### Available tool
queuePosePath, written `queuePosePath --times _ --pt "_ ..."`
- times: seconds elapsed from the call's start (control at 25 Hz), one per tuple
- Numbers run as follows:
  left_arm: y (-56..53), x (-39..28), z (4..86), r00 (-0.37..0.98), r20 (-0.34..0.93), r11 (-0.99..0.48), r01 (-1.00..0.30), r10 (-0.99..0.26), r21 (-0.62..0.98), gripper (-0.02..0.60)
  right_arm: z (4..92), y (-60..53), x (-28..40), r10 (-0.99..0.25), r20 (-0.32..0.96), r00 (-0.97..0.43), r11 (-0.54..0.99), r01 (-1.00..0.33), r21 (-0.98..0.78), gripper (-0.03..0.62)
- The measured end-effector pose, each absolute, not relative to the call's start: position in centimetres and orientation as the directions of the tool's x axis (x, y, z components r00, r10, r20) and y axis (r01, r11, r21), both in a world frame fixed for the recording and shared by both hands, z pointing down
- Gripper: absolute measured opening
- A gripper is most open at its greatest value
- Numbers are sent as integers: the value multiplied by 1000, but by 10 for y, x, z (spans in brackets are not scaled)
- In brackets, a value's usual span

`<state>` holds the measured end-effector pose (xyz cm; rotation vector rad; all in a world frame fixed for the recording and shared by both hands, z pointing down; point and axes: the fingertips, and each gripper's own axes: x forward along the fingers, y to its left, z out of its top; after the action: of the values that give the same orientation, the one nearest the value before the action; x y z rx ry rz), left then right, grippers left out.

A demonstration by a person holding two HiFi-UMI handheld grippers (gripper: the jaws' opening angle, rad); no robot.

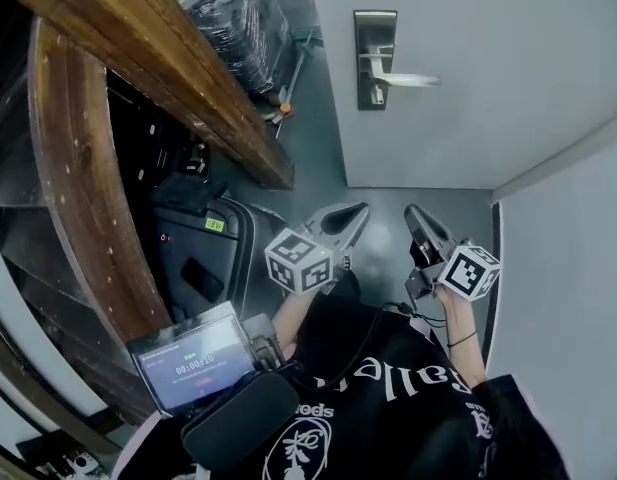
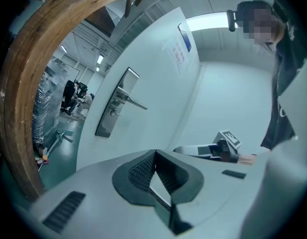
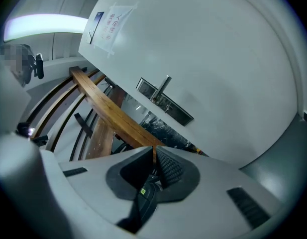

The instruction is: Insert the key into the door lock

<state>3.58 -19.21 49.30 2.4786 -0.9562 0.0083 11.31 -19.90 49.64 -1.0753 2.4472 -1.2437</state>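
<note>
At the far left a curved wooden frame arcs down past a black case with a small green sticker; what the case holds cannot be seen. Low in the head view a screen glows at the person's chest. The left gripper points up towards the door with its jaws pressed together at the tips and nothing between the ribbed pads. Just beside it, the right gripper is likewise closed tip to tip, only the floor clutter showing through the gap behind its pads. Both grippers are well apart from the door lock, a tall brushed-metal plate set near the door's left edge. Its lever handle juts out to the right. A small stub sticks out of the plate below the lever; whether that is a key or a knob cannot be told.
</note>
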Motion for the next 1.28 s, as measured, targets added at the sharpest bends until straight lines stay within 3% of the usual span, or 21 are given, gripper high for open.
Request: queuePosePath --times 0.52,0.92,1.28 --pt "-30 85 508 691 212 -585 -707 -691 399 5 532 -27 146 -569 145 -809 412 -433 -802 32" --pt "51 50 516 603 268 -480 -779 -752 404 5 535 35 122 -498 139 -856 443 -389 -807 32" --pt "124 1 514 626 250 -510 -761 -738 400 5 544 96 75 -515 170 -840 429 -424 -797 32"
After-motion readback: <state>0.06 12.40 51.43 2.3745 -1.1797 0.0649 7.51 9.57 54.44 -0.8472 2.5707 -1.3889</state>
